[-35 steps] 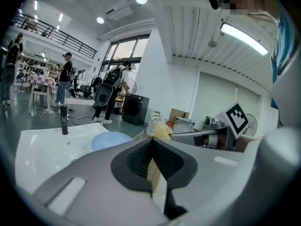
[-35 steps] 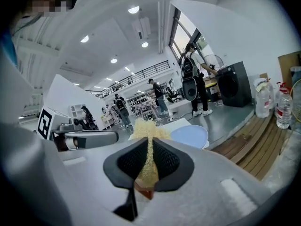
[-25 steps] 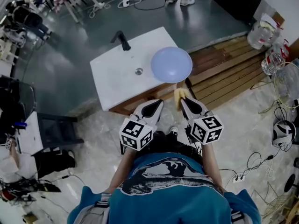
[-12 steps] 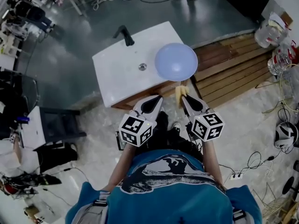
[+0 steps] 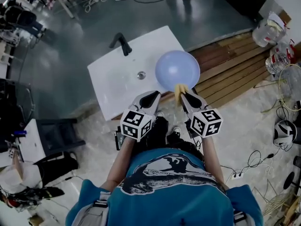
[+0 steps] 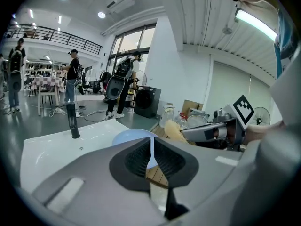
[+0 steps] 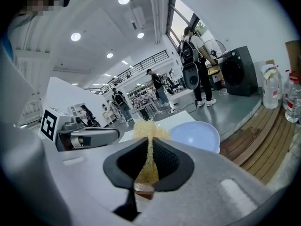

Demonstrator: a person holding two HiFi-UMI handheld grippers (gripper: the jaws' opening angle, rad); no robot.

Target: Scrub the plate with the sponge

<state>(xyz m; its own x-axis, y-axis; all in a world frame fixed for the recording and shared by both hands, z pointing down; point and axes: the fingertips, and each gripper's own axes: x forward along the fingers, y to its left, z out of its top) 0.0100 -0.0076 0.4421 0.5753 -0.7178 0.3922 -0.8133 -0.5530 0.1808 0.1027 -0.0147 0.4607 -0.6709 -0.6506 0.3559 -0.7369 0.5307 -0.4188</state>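
Observation:
A light blue plate [image 5: 178,68] lies on the right end of a white sink counter [image 5: 115,81], overhanging its edge. My right gripper [image 5: 185,96] is shut on a yellow sponge [image 5: 179,90], whose tip overlaps the plate's near rim. In the right gripper view the sponge [image 7: 149,128] sticks up from the pads, with the plate [image 7: 195,135] just beyond. My left gripper [image 5: 153,97] hovers beside it over the counter's front edge. Its jaws have just been opening; only a thin slit shows between the pads [image 6: 141,157], and nothing is in it.
A black faucet [image 5: 121,42] and a drain [image 5: 140,75] sit on the counter. Right of it is a slatted wooden platform [image 5: 230,74] with water bottles [image 5: 265,29] and a fan [image 5: 289,84]. Cables lie on the floor; people stand far behind.
Both grippers have moved forward toward the counter. The sponge, short of the plate before, now reaches its near rim.

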